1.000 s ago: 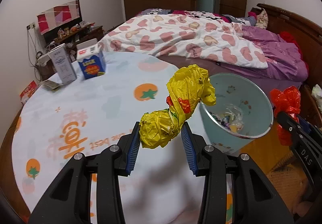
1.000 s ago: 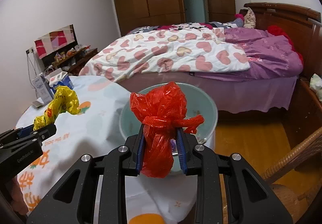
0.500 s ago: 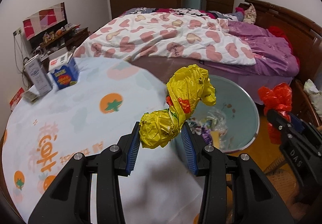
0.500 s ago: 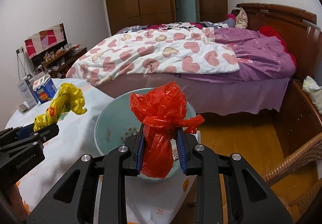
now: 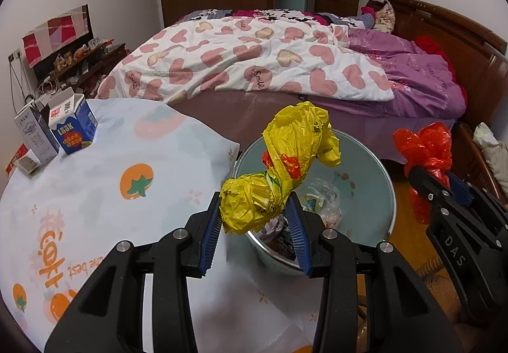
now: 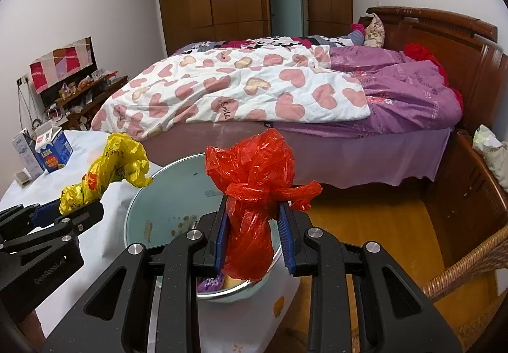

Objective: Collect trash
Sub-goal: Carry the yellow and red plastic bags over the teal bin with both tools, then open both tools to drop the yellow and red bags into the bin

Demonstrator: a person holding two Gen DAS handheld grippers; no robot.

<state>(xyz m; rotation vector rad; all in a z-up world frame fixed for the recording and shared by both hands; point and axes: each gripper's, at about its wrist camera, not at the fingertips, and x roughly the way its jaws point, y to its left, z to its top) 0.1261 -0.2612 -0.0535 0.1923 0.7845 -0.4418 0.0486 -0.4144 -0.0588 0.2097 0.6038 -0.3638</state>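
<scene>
A crumpled yellow plastic bag (image 5: 279, 172) sticks up from my left gripper (image 5: 255, 224), whose blue pads are shut on its lower knot. It hangs over the near rim of a pale green trash bin (image 5: 365, 169) that holds wrappers. My right gripper (image 6: 252, 237) is shut on a knotted red plastic bag (image 6: 254, 194), held above the same bin (image 6: 168, 194). The red bag (image 5: 425, 149) and right gripper show at the right of the left wrist view. The yellow bag (image 6: 108, 172) shows at the left of the right wrist view.
A round table (image 5: 95, 194) with an orange-print cloth lies left of the bin. Two cartons (image 5: 73, 127) stand at its far left edge. A bed (image 5: 270, 67) with a heart quilt fills the background. A wicker chair (image 6: 470, 264) is at the right, on wood floor.
Both grippers have moved right, away from the table and over the bin. The bin now sits directly under both bags. Both grips are unchanged.
</scene>
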